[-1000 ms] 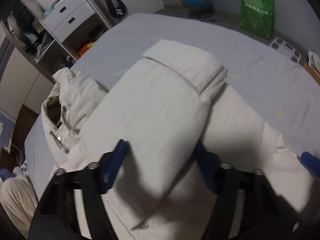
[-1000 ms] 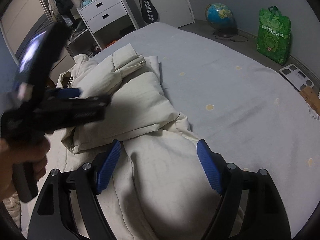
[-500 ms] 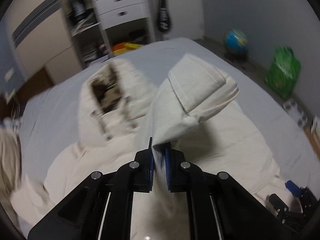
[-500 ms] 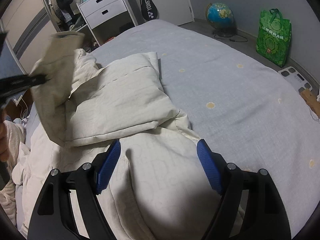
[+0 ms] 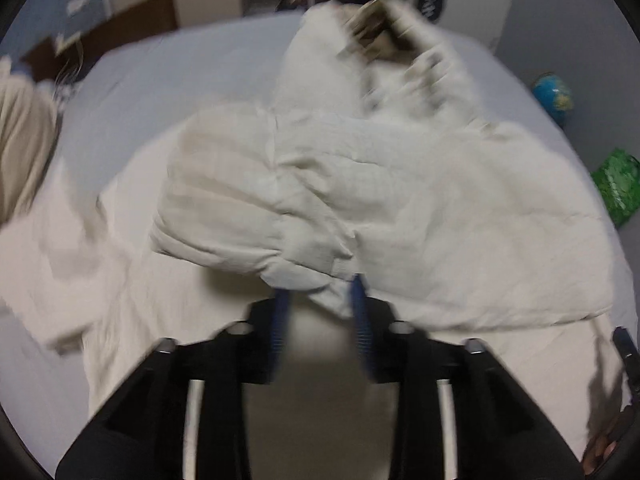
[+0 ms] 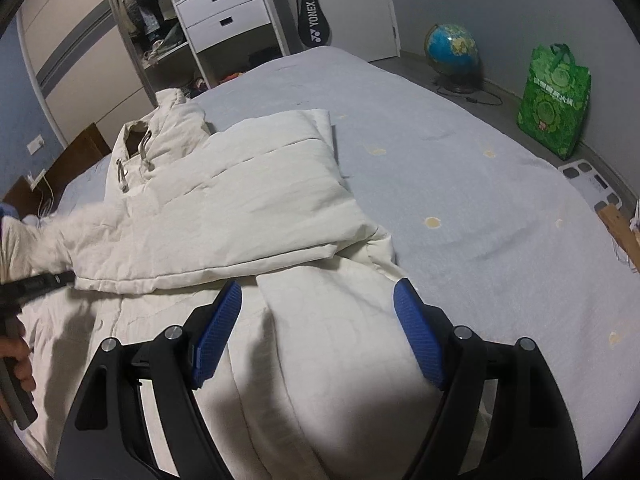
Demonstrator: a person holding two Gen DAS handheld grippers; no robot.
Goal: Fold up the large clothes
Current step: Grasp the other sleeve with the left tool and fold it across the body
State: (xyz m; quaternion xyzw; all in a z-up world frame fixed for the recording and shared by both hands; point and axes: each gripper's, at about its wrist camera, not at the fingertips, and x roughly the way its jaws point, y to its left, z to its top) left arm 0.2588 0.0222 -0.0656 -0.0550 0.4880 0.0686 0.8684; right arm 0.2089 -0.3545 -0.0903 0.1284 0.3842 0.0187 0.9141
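On the grey bed (image 6: pixel 460 200) lies the cream padded coat (image 6: pixel 256 200), one sleeve folded across its body; the left hand-held gripper (image 5: pixel 320 304) is opening around a sleeve fold, while the right hand-held gripper (image 6: pixel 320 312) hovers wide open, empty, over the coat's lower part

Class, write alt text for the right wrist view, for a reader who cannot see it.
A cream padded coat lies partly folded on a grey bed, with the open right gripper above its lower part. A globe and a green bag stand beyond the bed.
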